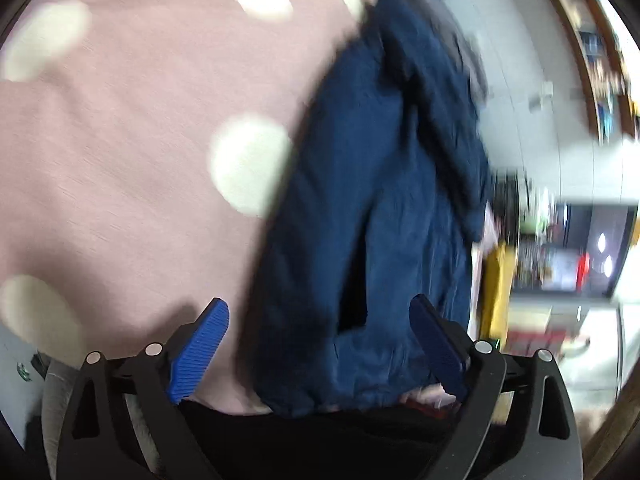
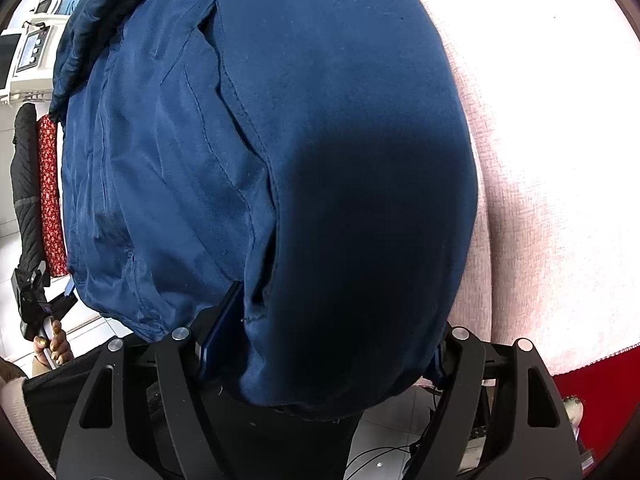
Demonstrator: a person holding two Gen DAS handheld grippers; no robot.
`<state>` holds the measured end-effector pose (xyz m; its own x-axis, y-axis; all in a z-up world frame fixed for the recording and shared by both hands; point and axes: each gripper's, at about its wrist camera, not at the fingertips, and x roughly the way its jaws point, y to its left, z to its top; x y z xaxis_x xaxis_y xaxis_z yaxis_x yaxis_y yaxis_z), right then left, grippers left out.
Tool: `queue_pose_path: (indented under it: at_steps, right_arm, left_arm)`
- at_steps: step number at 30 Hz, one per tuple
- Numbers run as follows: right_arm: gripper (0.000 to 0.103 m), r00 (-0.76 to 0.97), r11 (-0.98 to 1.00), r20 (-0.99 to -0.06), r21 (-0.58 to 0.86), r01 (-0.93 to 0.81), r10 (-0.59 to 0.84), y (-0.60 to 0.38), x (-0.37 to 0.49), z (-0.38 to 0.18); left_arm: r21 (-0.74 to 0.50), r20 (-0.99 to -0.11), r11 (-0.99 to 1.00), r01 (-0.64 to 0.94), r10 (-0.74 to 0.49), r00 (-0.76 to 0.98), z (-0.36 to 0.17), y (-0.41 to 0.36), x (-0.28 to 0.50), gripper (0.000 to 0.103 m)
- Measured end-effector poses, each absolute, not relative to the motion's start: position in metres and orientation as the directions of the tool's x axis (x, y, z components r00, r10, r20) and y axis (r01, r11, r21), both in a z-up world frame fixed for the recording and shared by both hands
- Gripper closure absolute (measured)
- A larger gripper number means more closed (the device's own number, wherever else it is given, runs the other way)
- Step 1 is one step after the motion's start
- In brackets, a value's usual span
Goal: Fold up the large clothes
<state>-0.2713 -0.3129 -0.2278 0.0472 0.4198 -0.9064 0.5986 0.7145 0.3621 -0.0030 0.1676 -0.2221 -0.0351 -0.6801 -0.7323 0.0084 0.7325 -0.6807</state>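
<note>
A navy blue jacket lies on a pink blanket with cream dots; the left wrist view is blurred. My left gripper is open, its blue pads spread over the jacket's near edge and the blanket, holding nothing. In the right wrist view the jacket fills most of the frame and bulges over my right gripper. Its jaws stand wide apart with jacket cloth draped between and over them; only the left blue pad shows clearly.
The pink blanket runs along the right in the right wrist view, with a red edge below. A black garment and a red floral cloth hang at left. White floor tiles and shelves lie beyond.
</note>
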Motion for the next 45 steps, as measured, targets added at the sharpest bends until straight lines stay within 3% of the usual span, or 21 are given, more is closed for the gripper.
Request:
queue_pose_path:
  at_steps: [4,6,8,9,10,12,16,21,27,32,38,45]
  right_arm:
    - [0.028,0.042,0.715,-0.905,0.362,0.598,0.424,-0.316,-0.274,-0.227]
    - [0.028,0.032,0.719,-0.906,0.356,0.596,0.422,-0.316,-0.273,-0.227]
    - [0.03,0.023,0.727,-0.909,0.348,0.592,0.416,-0.316,-0.272,-0.225]
    - [0.033,0.021,0.73,-0.91,0.346,0.589,0.414,-0.316,-0.271,-0.225]
    - [0.035,0.019,0.733,-0.911,0.344,0.587,0.413,-0.318,-0.272,-0.224]
    - [0.049,0.022,0.731,-0.908,0.352,0.585,0.419,-0.316,-0.27,-0.222]
    - [0.071,0.042,0.726,-0.892,0.392,0.565,0.449,-0.31,-0.266,-0.215]
    - [0.08,0.045,0.762,-0.896,0.402,0.508,0.442,-0.298,-0.265,-0.193]
    - [0.081,0.026,0.744,-0.869,0.437,0.505,0.494,-0.287,-0.292,-0.179]
    - [0.081,0.003,0.694,-0.835,0.459,0.554,0.55,-0.279,-0.315,-0.186]
    - [0.082,0.022,0.7,-0.836,0.473,0.534,0.548,-0.292,-0.28,-0.174]
    - [0.083,0.199,0.735,-0.852,0.519,0.436,0.484,-0.339,-0.198,-0.121]
  left_arm:
    - [-0.599,-0.797,0.792,0.12,-0.574,-0.188,-0.251,0.132,-0.022,0.014]
    - [-0.537,-0.843,0.82,0.198,-0.514,-0.159,-0.247,0.117,-0.026,0.014]
    - [-0.516,-0.857,0.83,0.212,-0.497,-0.136,-0.243,0.114,-0.025,0.026]
    - [-0.508,-0.861,0.837,0.202,-0.493,-0.125,-0.241,0.114,-0.023,0.042]
    - [-0.518,-0.855,0.835,0.184,-0.502,-0.129,-0.241,0.117,-0.021,0.052]
    - [-0.544,-0.839,0.821,0.176,-0.523,-0.152,-0.236,0.118,-0.017,0.067]
    - [-0.542,-0.84,0.804,0.244,-0.518,-0.161,-0.218,0.107,-0.015,0.083]
    - [-0.572,-0.82,0.76,0.307,-0.539,-0.194,-0.2,0.102,-0.02,0.085]
    - [-0.586,-0.81,0.749,0.309,-0.528,-0.256,-0.194,0.109,-0.04,0.085]
    - [-0.594,-0.796,0.774,0.218,-0.529,-0.292,-0.207,0.118,-0.051,0.085]
    - [-0.612,-0.79,0.742,0.275,-0.554,-0.265,-0.179,0.095,-0.006,0.086]
    - [-0.578,-0.809,0.717,0.389,-0.567,-0.156,-0.132,0.061,0.071,0.085]
